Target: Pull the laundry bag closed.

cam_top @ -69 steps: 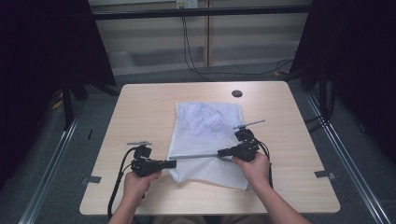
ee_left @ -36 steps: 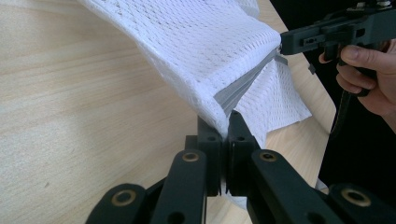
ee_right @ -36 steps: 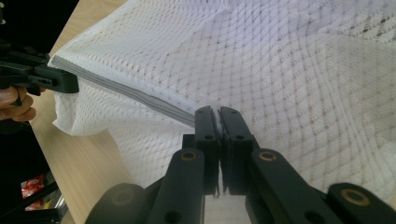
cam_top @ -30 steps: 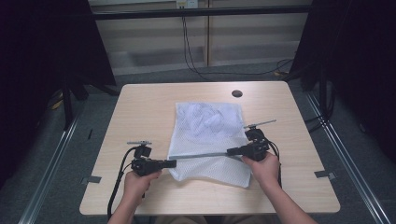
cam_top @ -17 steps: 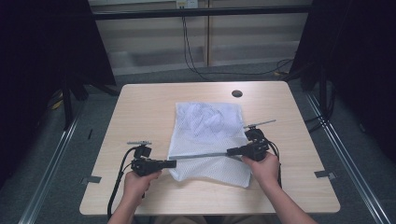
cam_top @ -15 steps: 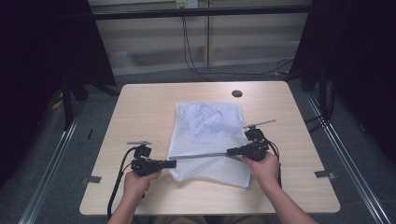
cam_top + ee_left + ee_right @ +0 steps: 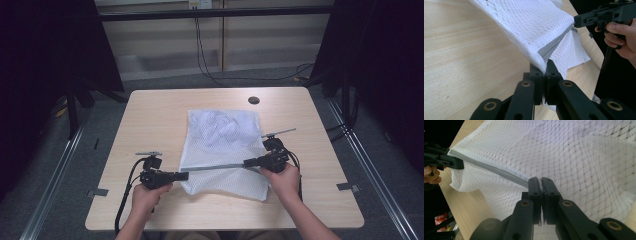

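Note:
A white mesh laundry bag [image 7: 225,137] with a grey zipper [image 7: 212,167] lies on the wooden table, something bluish-white bundled inside its far half. My left gripper [image 7: 185,175] is shut on the zipper's left end [image 7: 542,65], lifting the mesh there. My right gripper [image 7: 246,162] is shut on the zipper [image 7: 506,178] farther right, at what looks like its pull [image 7: 537,184]. The zipper is stretched taut between the two grippers, slightly above the table. In the left gripper view the right gripper [image 7: 576,22] shows at the upper right.
The wooden table [image 7: 150,115] has a dark round hole [image 7: 253,100] near its far edge. Bare table surface lies left, right and beyond the bag. Dark curtains and metal rails flank the table, and cables trail on the floor behind.
The right gripper has slid to the right along the zipper since the earliest frame, then held still. The left gripper has stayed in place.

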`<move>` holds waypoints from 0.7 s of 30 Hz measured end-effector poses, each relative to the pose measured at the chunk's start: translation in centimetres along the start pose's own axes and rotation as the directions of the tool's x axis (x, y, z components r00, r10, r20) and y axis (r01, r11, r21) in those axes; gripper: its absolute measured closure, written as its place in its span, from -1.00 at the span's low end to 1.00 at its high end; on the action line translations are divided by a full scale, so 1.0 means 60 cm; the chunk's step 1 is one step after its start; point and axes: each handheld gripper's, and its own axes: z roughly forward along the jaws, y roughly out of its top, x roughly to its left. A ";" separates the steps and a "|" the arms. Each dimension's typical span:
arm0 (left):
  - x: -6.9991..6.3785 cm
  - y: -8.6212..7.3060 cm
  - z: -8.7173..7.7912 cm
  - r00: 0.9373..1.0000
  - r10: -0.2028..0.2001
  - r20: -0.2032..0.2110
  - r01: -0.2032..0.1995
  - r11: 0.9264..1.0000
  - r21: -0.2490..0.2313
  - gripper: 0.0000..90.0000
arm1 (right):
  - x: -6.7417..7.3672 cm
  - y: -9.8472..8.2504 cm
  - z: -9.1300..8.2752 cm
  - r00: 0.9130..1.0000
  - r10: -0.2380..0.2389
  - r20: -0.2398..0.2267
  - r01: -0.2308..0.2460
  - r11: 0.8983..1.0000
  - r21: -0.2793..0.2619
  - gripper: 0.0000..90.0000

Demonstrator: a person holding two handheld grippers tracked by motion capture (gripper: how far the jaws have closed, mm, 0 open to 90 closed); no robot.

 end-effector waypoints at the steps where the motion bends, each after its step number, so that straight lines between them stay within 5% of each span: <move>1: 0.000 0.000 0.000 1.000 -0.001 -0.002 0.001 1.000 0.002 0.94 | 0.000 0.000 0.000 1.000 0.000 0.002 0.000 1.000 0.001 0.93; 21: 0.001 0.000 -0.003 1.000 -0.007 -0.009 0.007 1.000 -0.004 0.94 | -0.010 -0.007 -0.010 1.000 0.009 0.020 -0.009 1.000 -0.002 0.93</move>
